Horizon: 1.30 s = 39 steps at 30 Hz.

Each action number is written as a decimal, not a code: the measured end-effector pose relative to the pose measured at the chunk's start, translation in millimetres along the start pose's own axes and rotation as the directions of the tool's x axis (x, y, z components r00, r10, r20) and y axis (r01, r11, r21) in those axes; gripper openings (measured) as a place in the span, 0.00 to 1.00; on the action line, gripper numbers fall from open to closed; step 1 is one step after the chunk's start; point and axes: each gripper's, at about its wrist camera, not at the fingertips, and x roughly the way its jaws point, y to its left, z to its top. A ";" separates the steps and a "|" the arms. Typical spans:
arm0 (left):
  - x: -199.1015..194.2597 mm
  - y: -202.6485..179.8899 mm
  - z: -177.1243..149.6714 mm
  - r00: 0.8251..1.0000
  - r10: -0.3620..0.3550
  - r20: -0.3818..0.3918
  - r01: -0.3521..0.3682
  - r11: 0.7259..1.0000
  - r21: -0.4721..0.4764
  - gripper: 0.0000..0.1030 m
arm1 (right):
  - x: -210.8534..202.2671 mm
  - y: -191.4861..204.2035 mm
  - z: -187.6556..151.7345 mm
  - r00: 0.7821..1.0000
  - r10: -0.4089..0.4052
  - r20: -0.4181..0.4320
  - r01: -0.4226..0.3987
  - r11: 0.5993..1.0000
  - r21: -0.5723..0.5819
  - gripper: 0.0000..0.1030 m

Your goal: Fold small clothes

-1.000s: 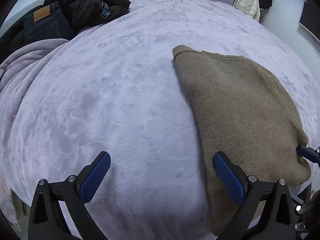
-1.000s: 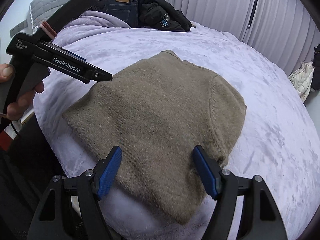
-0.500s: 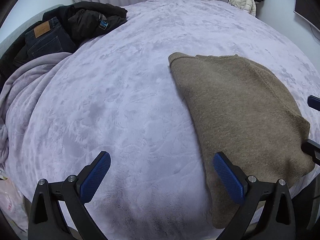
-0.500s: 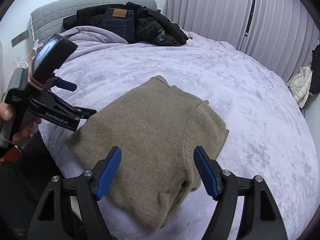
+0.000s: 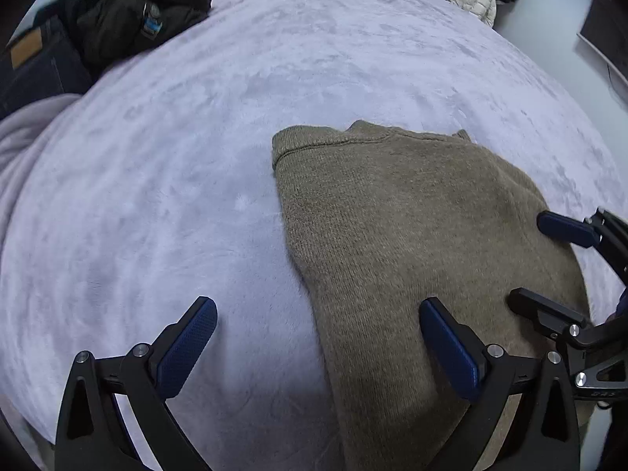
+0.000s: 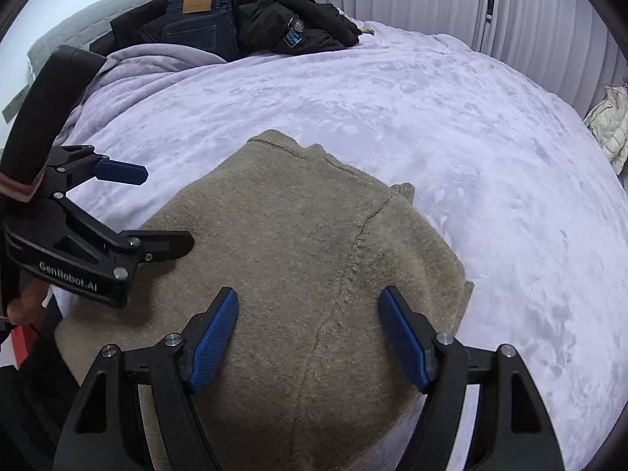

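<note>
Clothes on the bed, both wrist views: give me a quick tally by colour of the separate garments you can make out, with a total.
Tan: 1, the folded sweater on the near part of the bed
Dark blue: 1, the jeans at the far end
Black: 1, the jacket heaped beside the jeans; I cannot tell if it is more than one piece
Total: 3

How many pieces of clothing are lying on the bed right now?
3: the folded brown sweater near the front edge, and dark jeans beside a black jacket by the headboard. More may hide in that pile.
</note>
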 end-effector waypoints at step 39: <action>-17.8 -47.2 -60.4 0.995 -0.103 -0.007 0.103 0.995 -0.010 1.00 | -77.9 4.8 -100.1 0.922 0.305 0.240 -0.369 0.878 0.304 0.69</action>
